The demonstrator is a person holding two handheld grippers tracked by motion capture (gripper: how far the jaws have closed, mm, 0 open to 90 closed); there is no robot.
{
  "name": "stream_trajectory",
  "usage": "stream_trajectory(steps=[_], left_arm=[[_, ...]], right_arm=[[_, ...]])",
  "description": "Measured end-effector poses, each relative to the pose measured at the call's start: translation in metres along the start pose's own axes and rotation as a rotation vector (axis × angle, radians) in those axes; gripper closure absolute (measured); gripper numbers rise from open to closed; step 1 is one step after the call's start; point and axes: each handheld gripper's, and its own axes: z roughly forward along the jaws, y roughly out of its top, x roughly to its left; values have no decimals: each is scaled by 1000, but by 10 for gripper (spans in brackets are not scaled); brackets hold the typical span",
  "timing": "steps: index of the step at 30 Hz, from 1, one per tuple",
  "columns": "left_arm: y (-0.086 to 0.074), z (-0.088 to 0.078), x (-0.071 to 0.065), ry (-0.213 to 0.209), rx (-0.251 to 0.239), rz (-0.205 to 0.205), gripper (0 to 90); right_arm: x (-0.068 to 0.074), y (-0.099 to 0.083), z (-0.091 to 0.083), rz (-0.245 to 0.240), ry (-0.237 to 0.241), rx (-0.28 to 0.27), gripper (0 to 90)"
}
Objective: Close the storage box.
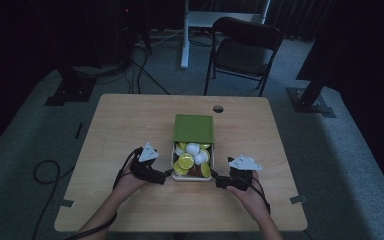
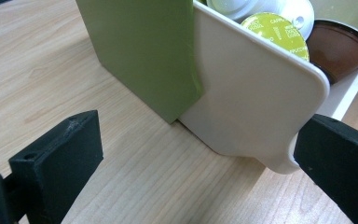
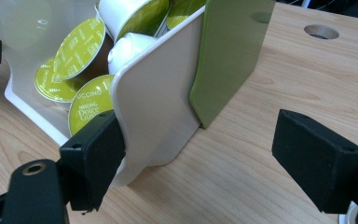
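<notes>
A green box sleeve [image 1: 193, 128] lies mid-table with its white tray [image 1: 192, 178] slid out toward me. The tray holds several coffee capsules [image 1: 186, 161], yellow-green, white and brown. My left gripper [image 1: 167, 175] sits at the tray's left front corner, jaws wide open. In the left gripper view [image 2: 191, 158] the tray's rounded corner [image 2: 279, 161] rests against one jaw and the sleeve [image 2: 144, 51] stands behind. My right gripper [image 1: 217, 179] is at the tray's right front corner, also open. In the right gripper view [image 3: 200, 158] one jaw touches the tray's corner [image 3: 135, 161], beside the capsules [image 3: 77, 49].
The wooden table [image 1: 130, 125] has a round cable hole [image 1: 218, 108] behind the box. A dark chair [image 1: 245, 50] and a white desk leg [image 1: 185, 35] stand on the floor beyond. Cables [image 1: 47, 172] lie on the carpet at the left.
</notes>
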Motion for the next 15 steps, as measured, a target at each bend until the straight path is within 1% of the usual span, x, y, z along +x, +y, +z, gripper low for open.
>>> stream_trajectory(steps=[7, 11, 15], left_arm=[[3, 1, 1, -4, -1, 0, 12], [4, 2, 4, 7, -2, -10, 13], [5, 4, 6, 9, 2, -8, 13]], right_arm=[[-3, 3, 1, -1, -1, 1, 169], [-5, 6, 3, 2, -4, -3, 169], [-7, 8, 6, -2, -10, 0, 169]])
